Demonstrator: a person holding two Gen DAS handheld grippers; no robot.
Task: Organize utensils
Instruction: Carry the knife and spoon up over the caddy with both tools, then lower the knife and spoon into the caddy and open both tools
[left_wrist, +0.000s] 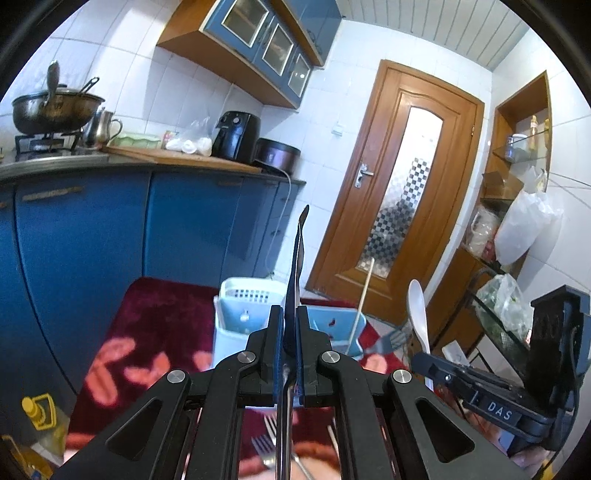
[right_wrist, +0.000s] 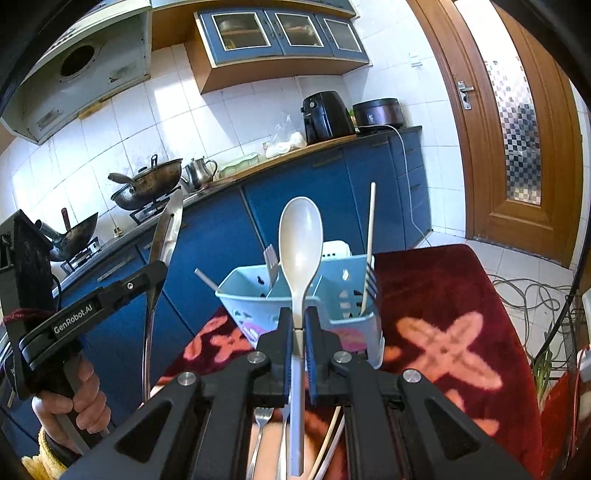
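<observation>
Caught mid-carry: two utensils lifted clear of the red-clothed bench (right_wrist: 461, 295), neither yet dropped into the blue caddy (right_wrist: 332, 291). Left tongs (left_wrist: 290, 347) clamped on a metal utensil (left_wrist: 297, 258), probably a knife or flat server, gripped near mid-length, the dark flat end rising up and away past the tips, the shiny end trailing back under the tongs. Right tongs (right_wrist: 300, 332) clamped on the stem of a white plastic spoon (right_wrist: 300, 236), bowl uppermost, handle hanging below the pads. Both long axes stood close to upright and roughly in line with the tongs.

Caddy sat just ahead of and below both pairs, already holding forks (right_wrist: 271, 260) and a chopstick (right_wrist: 369, 236). More forks lay on the bench beneath.

Next, probably: carried forward over a free compartment, lowered end-first, then released, one tool at a time to avoid clashing with the standing forks.
</observation>
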